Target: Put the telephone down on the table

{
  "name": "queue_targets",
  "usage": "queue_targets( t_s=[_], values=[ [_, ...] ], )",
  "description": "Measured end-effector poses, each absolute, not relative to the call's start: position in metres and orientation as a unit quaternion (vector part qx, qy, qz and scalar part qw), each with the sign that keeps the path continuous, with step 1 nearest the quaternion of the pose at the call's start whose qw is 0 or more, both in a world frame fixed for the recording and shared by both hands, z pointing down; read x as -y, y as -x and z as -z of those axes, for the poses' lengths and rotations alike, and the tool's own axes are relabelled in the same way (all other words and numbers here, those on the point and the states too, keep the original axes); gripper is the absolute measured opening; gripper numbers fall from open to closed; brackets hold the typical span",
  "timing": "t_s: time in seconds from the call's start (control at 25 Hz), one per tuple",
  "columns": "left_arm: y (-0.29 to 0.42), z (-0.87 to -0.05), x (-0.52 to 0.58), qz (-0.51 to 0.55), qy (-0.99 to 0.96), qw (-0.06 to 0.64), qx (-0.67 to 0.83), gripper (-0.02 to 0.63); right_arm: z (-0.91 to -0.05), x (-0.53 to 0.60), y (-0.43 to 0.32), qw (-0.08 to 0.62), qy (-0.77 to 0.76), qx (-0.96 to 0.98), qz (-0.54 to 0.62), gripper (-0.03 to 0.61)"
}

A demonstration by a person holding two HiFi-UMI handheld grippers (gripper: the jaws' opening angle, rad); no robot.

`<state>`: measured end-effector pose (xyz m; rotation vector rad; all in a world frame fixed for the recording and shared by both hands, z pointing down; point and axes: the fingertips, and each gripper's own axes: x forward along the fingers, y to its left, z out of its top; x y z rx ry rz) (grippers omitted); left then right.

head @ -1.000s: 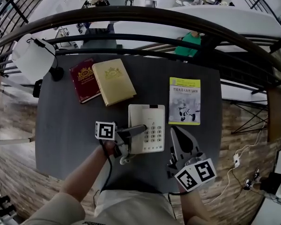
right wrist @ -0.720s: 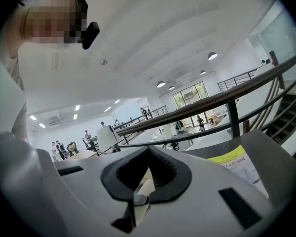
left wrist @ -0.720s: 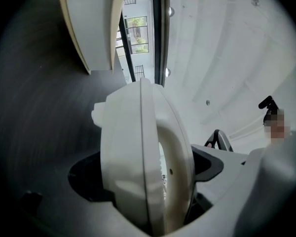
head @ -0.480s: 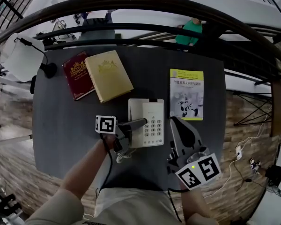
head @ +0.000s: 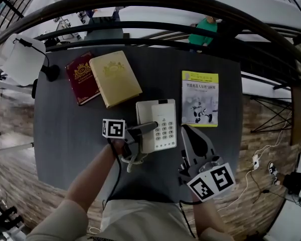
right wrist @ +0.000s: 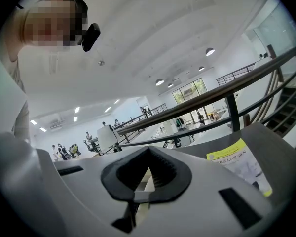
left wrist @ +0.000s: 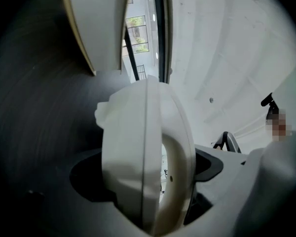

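We've got the left gripper (head: 147, 128) reaching in over the left side of the telephone base (head: 163, 115), its tongs pinching the white handset (left wrist: 138, 157). The left gripper view shows that curved handset filling the gap between them. From the head view, the handset sits at the base's left edge with its coiled cord (head: 132, 160) spilling onto the dark table (head: 65, 134) just below. We can't tell whether the handset touches the table or the cradle. Over on the other side, the right gripper (head: 186, 131) hangs just beside the base's right edge, tongs pressed together with nothing in them. Further back on the table we see a red book (head: 82, 78), a tan book (head: 115, 78) lying against it, and a yellow booklet (head: 199, 104) to the right.
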<state>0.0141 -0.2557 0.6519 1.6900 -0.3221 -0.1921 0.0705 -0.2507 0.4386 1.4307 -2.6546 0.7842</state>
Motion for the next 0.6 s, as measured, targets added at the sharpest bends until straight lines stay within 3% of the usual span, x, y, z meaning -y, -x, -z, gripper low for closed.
queue_targets(
  t_s=[0.6],
  values=[
    [-0.0090,-0.6530,0.2501,0.114,-0.736,0.653,0.140,0.451,-0.4408,0.2426,-0.0802,0.012,-0.464,0.848,-0.258,0.002]
  ],
)
